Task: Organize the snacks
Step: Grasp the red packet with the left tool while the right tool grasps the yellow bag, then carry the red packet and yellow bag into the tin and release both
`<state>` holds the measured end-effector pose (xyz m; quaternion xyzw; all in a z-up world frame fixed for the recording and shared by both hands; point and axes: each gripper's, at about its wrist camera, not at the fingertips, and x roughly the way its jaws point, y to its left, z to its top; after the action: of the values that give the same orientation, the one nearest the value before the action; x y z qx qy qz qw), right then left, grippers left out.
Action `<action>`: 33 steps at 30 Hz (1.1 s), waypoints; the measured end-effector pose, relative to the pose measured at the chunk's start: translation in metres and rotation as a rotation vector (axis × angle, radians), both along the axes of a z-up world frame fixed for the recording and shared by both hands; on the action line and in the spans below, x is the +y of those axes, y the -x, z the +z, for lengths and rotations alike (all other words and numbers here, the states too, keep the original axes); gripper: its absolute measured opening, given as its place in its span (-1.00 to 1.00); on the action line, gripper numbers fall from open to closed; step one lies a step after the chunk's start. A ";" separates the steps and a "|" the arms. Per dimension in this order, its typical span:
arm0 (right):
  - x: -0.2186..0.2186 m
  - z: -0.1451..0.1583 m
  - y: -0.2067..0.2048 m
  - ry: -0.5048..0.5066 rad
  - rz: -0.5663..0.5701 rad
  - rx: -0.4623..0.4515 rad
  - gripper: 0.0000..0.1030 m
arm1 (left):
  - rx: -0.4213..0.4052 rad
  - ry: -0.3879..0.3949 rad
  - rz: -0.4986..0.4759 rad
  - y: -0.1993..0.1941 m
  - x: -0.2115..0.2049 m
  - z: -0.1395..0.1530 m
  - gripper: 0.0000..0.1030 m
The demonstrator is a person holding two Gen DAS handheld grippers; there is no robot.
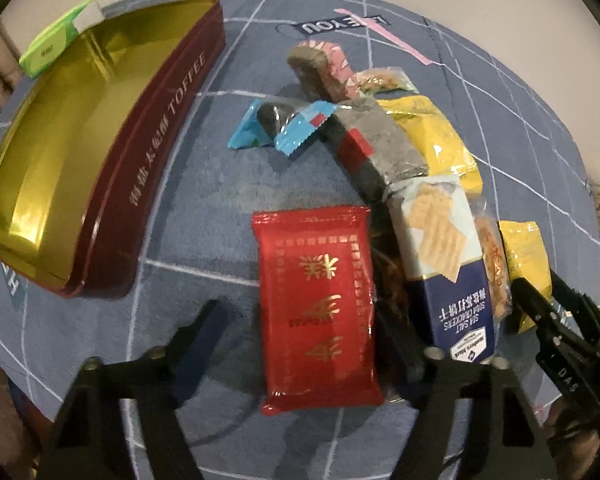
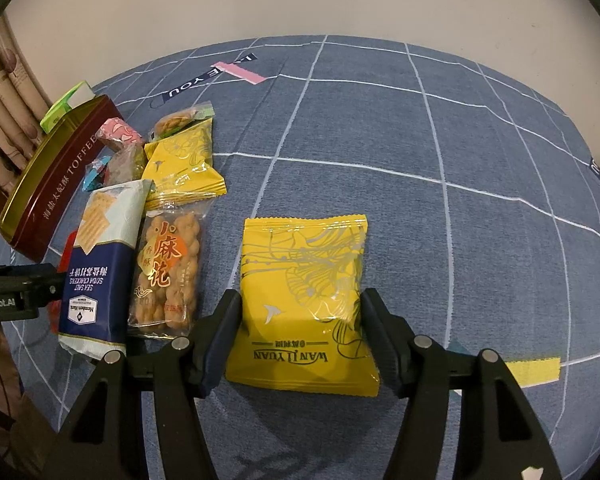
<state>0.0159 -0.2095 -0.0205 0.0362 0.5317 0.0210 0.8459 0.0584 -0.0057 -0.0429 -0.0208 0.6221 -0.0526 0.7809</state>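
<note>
The left claw (image 1: 300,336) is partly open around a red snack pack (image 1: 318,308) lying on the blue bed cover (image 1: 204,208). The right claw (image 2: 300,316) pinches a yellow snack pack (image 2: 304,300). The toffee tin (image 1: 100,148) sits nearby.

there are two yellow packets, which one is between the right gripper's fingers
The lone yellow packet lying apart on the cloth; the other yellow packet sits up in the snack pile.

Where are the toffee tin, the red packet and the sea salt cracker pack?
toffee tin (image 1: 148,184), left wrist view, maroon lettered side wall.
red packet (image 1: 320,300), left wrist view, middle of its front.
sea salt cracker pack (image 2: 96,264), right wrist view, its front.
</note>
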 end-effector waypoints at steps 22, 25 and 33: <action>0.012 -0.001 -0.009 0.086 0.006 0.052 0.17 | -0.075 -0.028 -0.250 0.034 0.014 0.042 -0.11; 0.013 0.000 -0.010 0.091 -0.003 0.060 0.15 | -0.124 -0.028 -0.289 0.037 0.027 0.065 -0.11; 0.013 0.000 -0.013 0.094 -0.044 0.083 0.13 | -0.266 -0.140 -0.298 0.001 0.093 0.105 -0.11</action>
<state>0.0293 -0.1968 -0.0208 0.0091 0.5658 -0.0242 0.8241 0.0578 0.0873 0.0622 0.1329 0.5119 -0.1267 0.8392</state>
